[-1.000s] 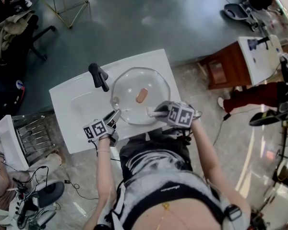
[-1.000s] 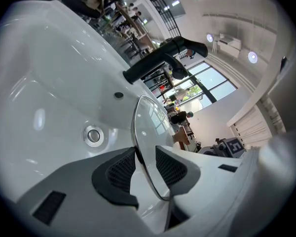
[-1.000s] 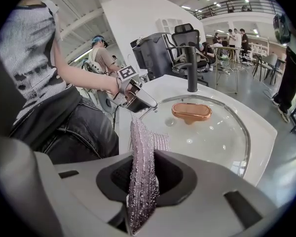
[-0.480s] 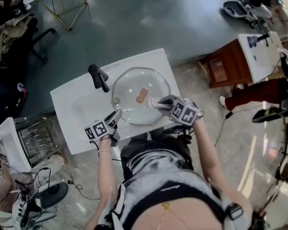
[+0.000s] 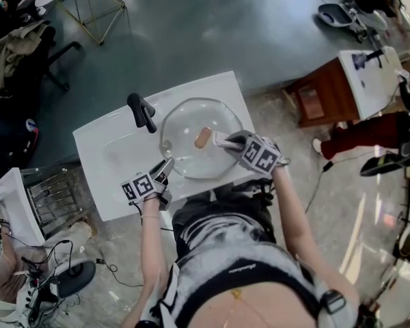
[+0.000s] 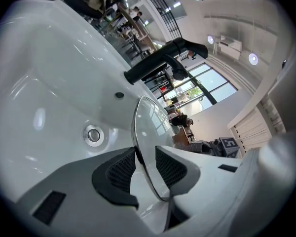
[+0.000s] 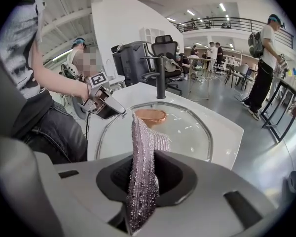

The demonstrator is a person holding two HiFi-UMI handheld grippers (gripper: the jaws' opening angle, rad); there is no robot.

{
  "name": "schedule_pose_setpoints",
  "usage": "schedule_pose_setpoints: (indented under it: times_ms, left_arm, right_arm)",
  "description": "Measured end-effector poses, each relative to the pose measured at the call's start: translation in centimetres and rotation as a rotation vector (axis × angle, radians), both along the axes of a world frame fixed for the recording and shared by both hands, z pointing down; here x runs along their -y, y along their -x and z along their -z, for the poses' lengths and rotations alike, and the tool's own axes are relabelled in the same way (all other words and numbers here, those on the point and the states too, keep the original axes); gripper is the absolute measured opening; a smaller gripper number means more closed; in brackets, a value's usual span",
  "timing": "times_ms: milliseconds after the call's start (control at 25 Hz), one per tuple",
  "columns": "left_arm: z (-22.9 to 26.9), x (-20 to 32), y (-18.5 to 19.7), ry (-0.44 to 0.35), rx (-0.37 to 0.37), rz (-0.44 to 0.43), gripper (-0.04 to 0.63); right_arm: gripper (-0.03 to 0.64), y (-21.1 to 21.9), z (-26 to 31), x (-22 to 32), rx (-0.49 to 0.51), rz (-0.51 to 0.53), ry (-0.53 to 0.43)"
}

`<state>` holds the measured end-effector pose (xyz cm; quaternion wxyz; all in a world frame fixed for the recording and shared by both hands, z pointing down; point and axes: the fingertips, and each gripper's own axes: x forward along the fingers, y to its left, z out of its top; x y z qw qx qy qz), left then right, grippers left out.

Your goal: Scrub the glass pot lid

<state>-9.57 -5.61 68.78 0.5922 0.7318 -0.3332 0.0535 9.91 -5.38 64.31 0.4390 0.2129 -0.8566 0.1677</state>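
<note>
**Item 1. Basin**. White, with a black faucet at its back left and a drain in the bowl. No foam or suds can be seen anywhere on it.

**Item 2. Left gripper**. Fingers clamped on the near-left rim of the lid, one pad on each face of the glass. Its job appears to be holding the lid steady, not cleaning it.

**Item 3. Glass pot lid**. The task's thing.
- Position: over the basin bowl, just right of the faucet, with the domed face up.
- Fitting: a copper-coloured knob at its middle.
- Support: whether its far edge rests on the basin or the grip alone carries it cannot be told.
- Condition: the glass looks clear, with bright glints that may be water. No soiling stands out.

**Item 4. Scrubbing cloth**. Silvery and glittering. Its free end is laid out toward the knob, apparently on the upper face of the lid just beside it.

**Item 5. Right gripper**. Fingers closed tight on the cloth, which stands upright between them. The gripper is over the right half of the lid, angled down at it.

**Status, as a judgement.** Scrubbing is under way, about mid-task.
- Done: lid secured, cloth in hand and brought to the upper face.
- Not shown: how much of that face has been covered.
- Probably left: the band round the knob, the outer rim, the underside and a rinse.
</note>
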Motion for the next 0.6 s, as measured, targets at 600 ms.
schedule_pose_setpoints:
  times_ms: [600]
  left_arm:
    - [0.1, -0.1, 0.0, 0.002, 0.001, 0.014, 0.12]
  right_arm:
    - [0.083, -1.5, -0.6, 4.4, -0.024, -0.089, -0.043]
